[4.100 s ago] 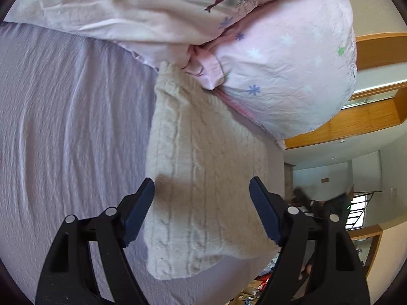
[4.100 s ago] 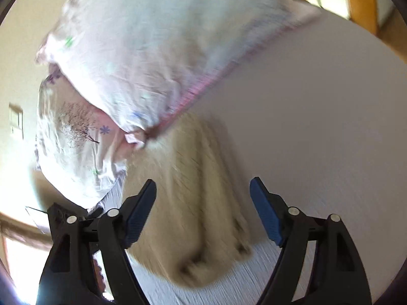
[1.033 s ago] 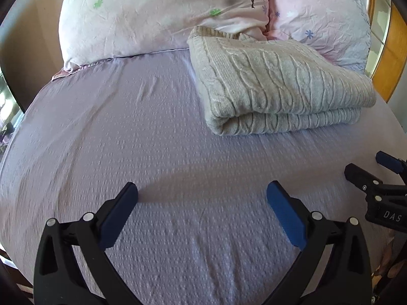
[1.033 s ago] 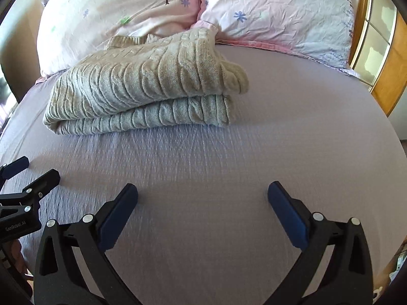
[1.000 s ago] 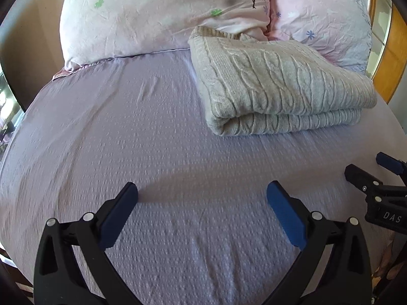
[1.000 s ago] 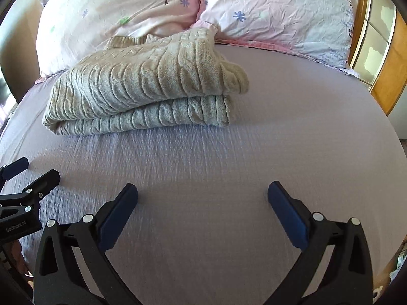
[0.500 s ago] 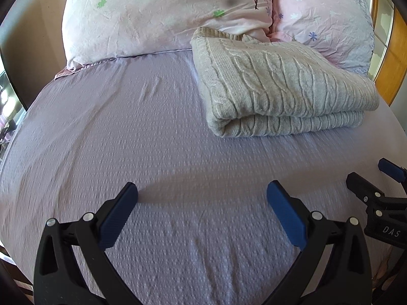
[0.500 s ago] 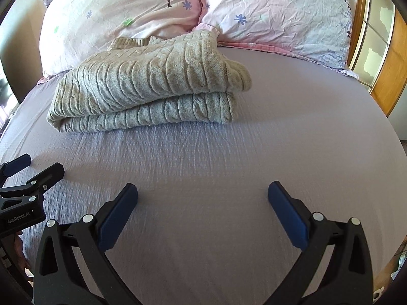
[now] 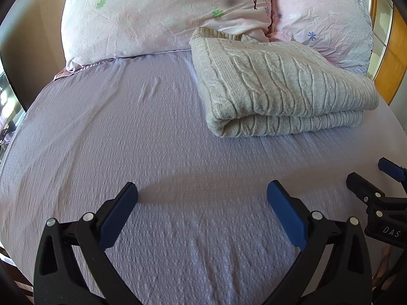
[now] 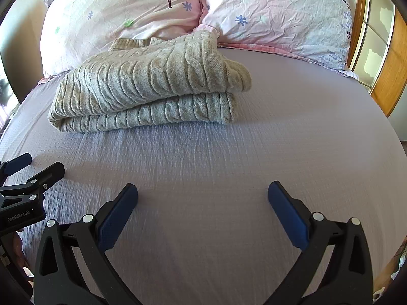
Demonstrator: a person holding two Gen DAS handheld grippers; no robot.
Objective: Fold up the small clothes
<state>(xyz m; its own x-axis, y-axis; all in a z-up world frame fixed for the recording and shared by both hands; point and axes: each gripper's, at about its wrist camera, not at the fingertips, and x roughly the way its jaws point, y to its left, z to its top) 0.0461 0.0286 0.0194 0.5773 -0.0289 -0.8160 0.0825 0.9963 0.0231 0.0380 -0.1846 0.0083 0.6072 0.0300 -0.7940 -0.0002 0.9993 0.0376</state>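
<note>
A beige cable-knit sweater (image 9: 279,89) lies folded in a thick stack on the lilac bed sheet (image 9: 152,139), its far edge against the pillows; it also shows in the right wrist view (image 10: 152,89). My left gripper (image 9: 202,203) is open and empty, low over the sheet, well short of the sweater. My right gripper (image 10: 202,203) is open and empty too, over the sheet in front of the sweater. Each gripper shows at the edge of the other's view: the right one (image 9: 376,190), the left one (image 10: 28,175).
Two pink flowered pillows (image 9: 165,12) (image 10: 279,12) stand at the head of the bed. A wooden headboard or frame (image 10: 389,76) runs along the right. The bed's left edge drops off by a dark frame (image 9: 10,89).
Both grippers left the sweater and drew back from it. In the last second both views edged slightly nearer and lower. The folded sweater has not moved.
</note>
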